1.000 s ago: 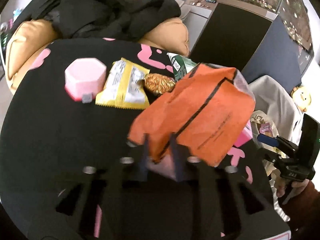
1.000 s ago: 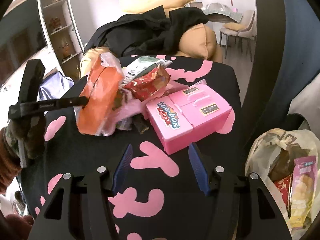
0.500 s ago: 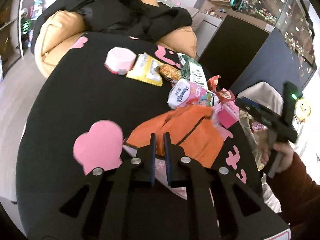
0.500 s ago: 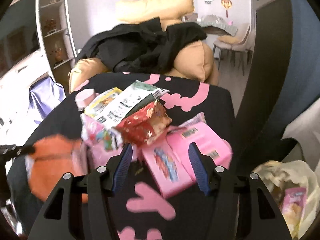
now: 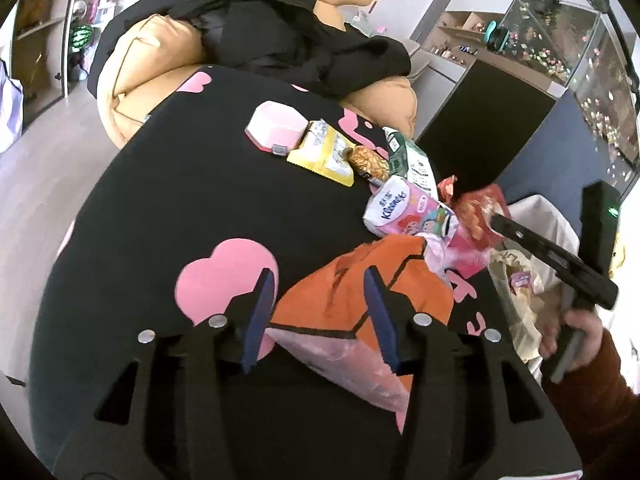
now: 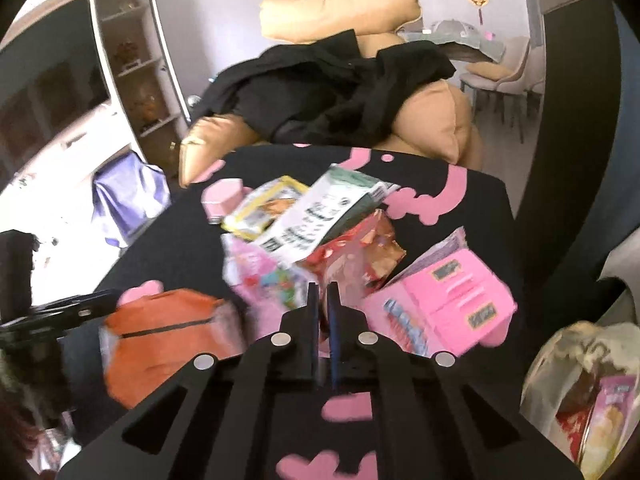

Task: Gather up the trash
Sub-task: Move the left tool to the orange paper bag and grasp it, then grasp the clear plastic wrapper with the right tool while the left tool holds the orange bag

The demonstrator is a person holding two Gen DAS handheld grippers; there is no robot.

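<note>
An orange bag (image 5: 360, 300) lies on the black table (image 5: 160, 200), between the fingers of my left gripper (image 5: 318, 280). Its jaws are opening and the pads stand clear of the bag. My right gripper (image 6: 323, 292) is shut on the lower edge of a crumpled red snack wrapper (image 6: 356, 248), which sits in the litter pile. In the left wrist view, the right gripper (image 5: 496, 222) meets the red wrapper (image 5: 480, 208) at the table's right side. A pale trash bag (image 6: 580, 380) with wrappers inside hangs open past the table's right edge.
The pile holds a pink tissue pack (image 5: 400, 204), a green-white packet (image 5: 412, 160), a yellow packet (image 5: 324, 152) and a pink hexagonal box (image 5: 274, 128). A pink toy box (image 6: 452, 304) lies right of the wrapper. Behind stands a tan sofa (image 6: 440, 128) with black clothes.
My left gripper carried the orange bag toward the table's near side, set it down and opened. My right gripper rose, moved to the red wrapper and shut on it.
</note>
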